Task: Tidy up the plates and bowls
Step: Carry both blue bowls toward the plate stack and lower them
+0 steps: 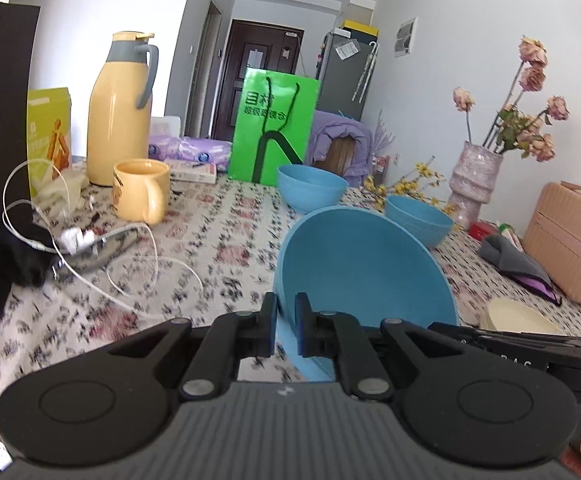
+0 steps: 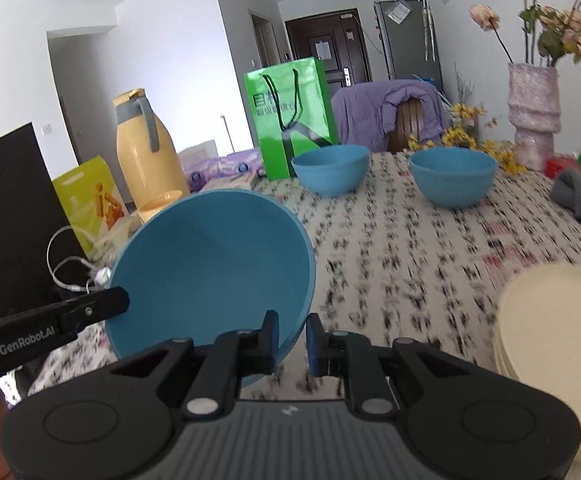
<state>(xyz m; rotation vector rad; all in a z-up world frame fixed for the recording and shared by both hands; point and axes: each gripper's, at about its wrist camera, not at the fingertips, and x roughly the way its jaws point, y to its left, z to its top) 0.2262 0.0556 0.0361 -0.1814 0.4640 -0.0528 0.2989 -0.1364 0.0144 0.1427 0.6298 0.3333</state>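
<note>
A large blue bowl [image 1: 362,268] [image 2: 214,264] hangs tilted above the flowered tablecloth, held at two sides of its rim. My left gripper [image 1: 286,320] is shut on the rim's near edge. My right gripper [image 2: 292,340] is shut on the rim at another side. The left gripper's finger [image 2: 106,306] shows at the bowl's left edge in the right wrist view. Two smaller blue bowls [image 1: 310,186] [image 1: 418,220] stand upright farther back, also seen as bowls [image 2: 330,174] [image 2: 452,176]. A stack of cream plates [image 2: 558,332] [image 1: 518,316] lies at the near right.
A yellow thermos [image 1: 118,112], yellow mug [image 1: 140,190] and white cables [image 1: 90,240] crowd the left. A green bag [image 1: 272,128] stands at the back. A pink vase [image 1: 476,180], grey cloth [image 1: 510,256] and pink case [image 1: 570,240] line the right wall.
</note>
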